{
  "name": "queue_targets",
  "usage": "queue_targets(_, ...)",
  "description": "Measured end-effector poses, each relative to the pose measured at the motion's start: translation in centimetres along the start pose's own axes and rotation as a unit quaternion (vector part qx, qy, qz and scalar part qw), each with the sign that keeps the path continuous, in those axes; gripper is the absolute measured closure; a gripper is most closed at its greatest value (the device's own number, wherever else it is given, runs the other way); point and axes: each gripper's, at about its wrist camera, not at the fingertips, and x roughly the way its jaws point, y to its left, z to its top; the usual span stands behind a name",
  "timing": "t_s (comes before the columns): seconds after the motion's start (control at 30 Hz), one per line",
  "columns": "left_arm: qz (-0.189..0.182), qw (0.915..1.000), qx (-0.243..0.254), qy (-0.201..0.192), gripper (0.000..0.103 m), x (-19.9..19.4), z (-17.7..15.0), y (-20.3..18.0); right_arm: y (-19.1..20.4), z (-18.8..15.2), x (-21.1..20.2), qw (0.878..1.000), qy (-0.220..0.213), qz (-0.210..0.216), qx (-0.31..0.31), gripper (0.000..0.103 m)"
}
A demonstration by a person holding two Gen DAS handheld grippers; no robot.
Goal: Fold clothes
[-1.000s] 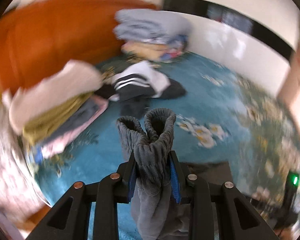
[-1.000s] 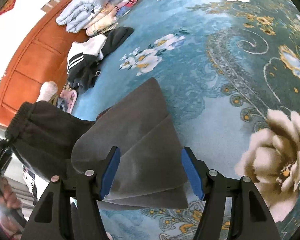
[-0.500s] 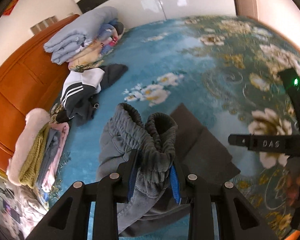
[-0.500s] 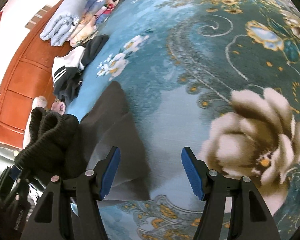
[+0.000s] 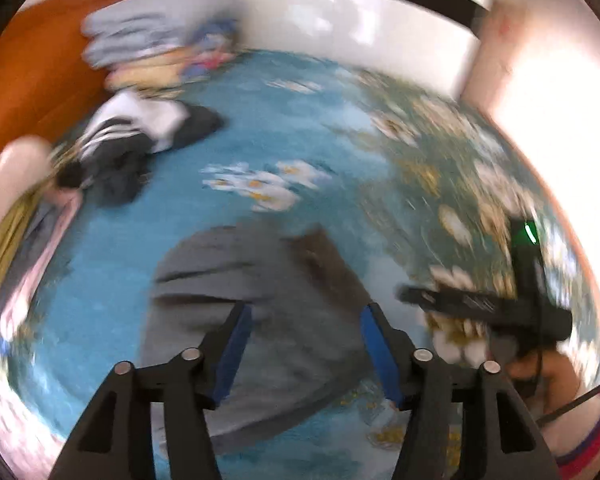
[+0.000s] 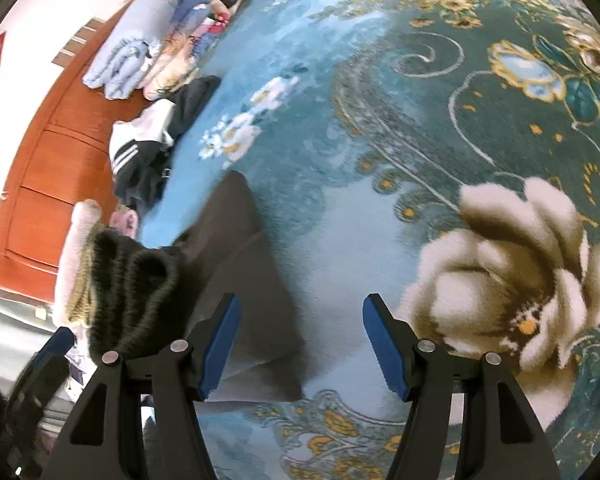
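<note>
Grey sweatpants (image 5: 260, 312) lie folded on the blue floral carpet (image 5: 284, 120). In the blurred left wrist view my left gripper (image 5: 306, 348) is open and empty above them. In the right wrist view my right gripper (image 6: 300, 348) is open and empty over the right edge of the sweatpants (image 6: 244, 264); their ribbed waistband (image 6: 128, 284) stands bunched at the left, next to the left gripper's blue pad (image 6: 58, 344). The right gripper's body (image 5: 484, 304) shows at the right of the left wrist view.
A black and white striped garment (image 6: 152, 144) lies by an orange wooden cabinet (image 6: 40, 184). Folded blue and patterned bedding (image 6: 156, 52) is stacked behind it. A pile of pink, yellow and white clothes (image 5: 16, 208) sits at the left.
My left gripper has opened and let go of the sweatpants' waistband; the pants now lie flatter on the carpet. The right gripper has stayed open and shifted slightly.
</note>
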Motion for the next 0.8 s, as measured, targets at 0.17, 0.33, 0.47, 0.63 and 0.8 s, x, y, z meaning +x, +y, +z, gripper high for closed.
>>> queue_targets(0.17,0.074,0.9835,-0.161,0.038,0.04,1.4,-1.2,8.8,1.7,-0.1,0.4,0.997,0.018,0.074,-0.006,0.037)
queue_targets(0.33,0.086,0.9765,-0.171,0.099,0.04,4.6,-4.4,9.6,6.1,-1.2,1.2,0.988,0.035,0.142,-0.059,0.034)
queue_targets(0.47,0.069,0.9805,-0.142,0.117,0.04,5.7,-5.4,7.9,10.1,-0.9,1.2,0.981,0.029,0.155,-0.113,0.034)
queue_targets(0.63,0.053,0.9828,-0.123,0.127,0.04,6.0,-5.9,7.3,12.1,-0.6,4.4,0.982,0.068,0.11,-0.14,0.034)
queue_targets(0.8,0.033,0.9789,-0.153,0.132,0.039,6.2,-6.5,8.8,11.2,-1.0,7.0,0.986,0.087,0.092,-0.111,0.034)
